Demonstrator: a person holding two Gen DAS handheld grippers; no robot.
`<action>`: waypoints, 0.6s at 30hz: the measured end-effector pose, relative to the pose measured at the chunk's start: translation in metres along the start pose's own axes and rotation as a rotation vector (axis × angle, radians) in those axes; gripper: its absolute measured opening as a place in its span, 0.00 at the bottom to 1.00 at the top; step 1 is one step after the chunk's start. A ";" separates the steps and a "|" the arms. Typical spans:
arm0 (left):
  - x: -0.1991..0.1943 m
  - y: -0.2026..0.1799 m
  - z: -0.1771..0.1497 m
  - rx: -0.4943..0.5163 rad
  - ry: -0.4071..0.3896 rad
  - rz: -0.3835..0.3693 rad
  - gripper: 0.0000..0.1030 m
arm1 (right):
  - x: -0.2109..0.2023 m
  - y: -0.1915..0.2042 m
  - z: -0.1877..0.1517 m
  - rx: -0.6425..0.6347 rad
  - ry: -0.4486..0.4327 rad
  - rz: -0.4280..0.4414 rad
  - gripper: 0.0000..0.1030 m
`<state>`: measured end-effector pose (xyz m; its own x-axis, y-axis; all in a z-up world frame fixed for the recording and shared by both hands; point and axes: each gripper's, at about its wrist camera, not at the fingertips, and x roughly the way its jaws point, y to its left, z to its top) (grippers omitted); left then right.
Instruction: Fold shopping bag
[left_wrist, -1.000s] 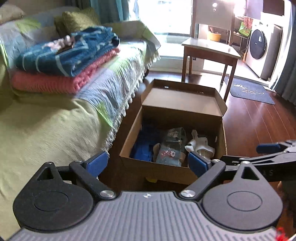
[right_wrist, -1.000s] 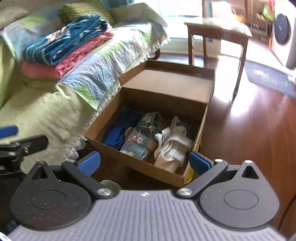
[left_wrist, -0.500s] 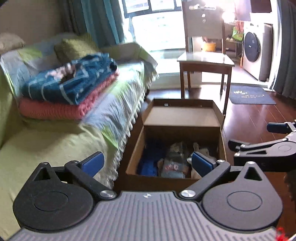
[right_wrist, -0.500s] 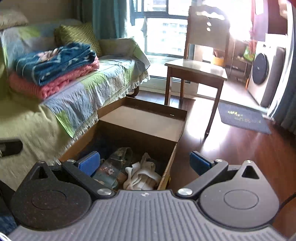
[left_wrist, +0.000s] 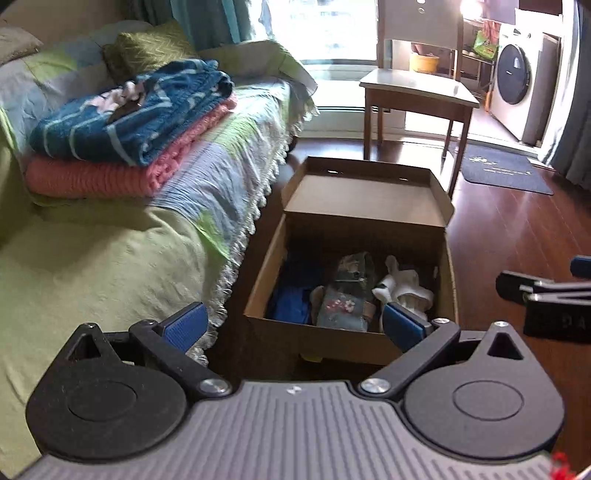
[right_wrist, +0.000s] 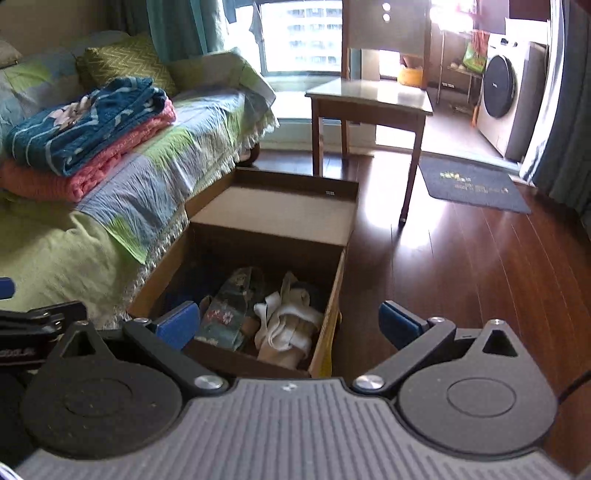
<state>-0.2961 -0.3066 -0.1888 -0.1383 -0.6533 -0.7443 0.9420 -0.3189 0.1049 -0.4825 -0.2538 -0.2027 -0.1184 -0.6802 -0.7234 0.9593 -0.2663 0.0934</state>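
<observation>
Landmark: the open cardboard box (left_wrist: 351, 325) on the wooden floor, its lid flap standing up at the far side; every place below is given from it.

Left gripper (left_wrist: 291, 323): spread wide and empty, hovering above the box's near wall, its blue pads either side of the contents.

Right gripper (right_wrist: 286, 323): also spread and holding nothing, above the box's near right corner, close beside the left one (each shows at the edge of the other's view).

Shopping bags: three soft bundles lie inside the box: a blue bag (left_wrist: 291, 304) on the left, a floral denim-look bag (left_wrist: 345, 299) in the middle, a cream bag (right_wrist: 288, 325) on the right. Which one is meant cannot be told.

Step in hand: judged to be the reach into the box to pick a bag; no folding is done yet.

How to do it well: come straight down inside the walls, pinch a single handle or top edge (not a whole wad), and lift clear of the rim before moving sideways.

Where to fold: the bedspread (left_wrist: 110, 266) left of the box looks flat and free near its edge, away from the stacked blankets (left_wrist: 129, 129) further back.

Risk: the bundles touch, so a deep grab may drag a neighbour out too.
</observation>
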 end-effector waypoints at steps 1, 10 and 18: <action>0.002 0.000 0.000 0.000 0.007 -0.011 0.99 | -0.001 0.000 -0.001 0.008 0.009 -0.008 0.99; 0.019 -0.003 0.002 0.004 0.047 -0.077 0.99 | -0.005 -0.005 -0.012 0.066 0.096 -0.096 0.99; 0.054 -0.008 -0.002 0.026 0.140 -0.077 0.99 | 0.032 -0.008 -0.021 0.124 0.245 -0.075 0.99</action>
<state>-0.3099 -0.3376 -0.2311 -0.1645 -0.5249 -0.8351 0.9217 -0.3834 0.0595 -0.4887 -0.2592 -0.2405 -0.1079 -0.4741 -0.8738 0.9097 -0.4016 0.1055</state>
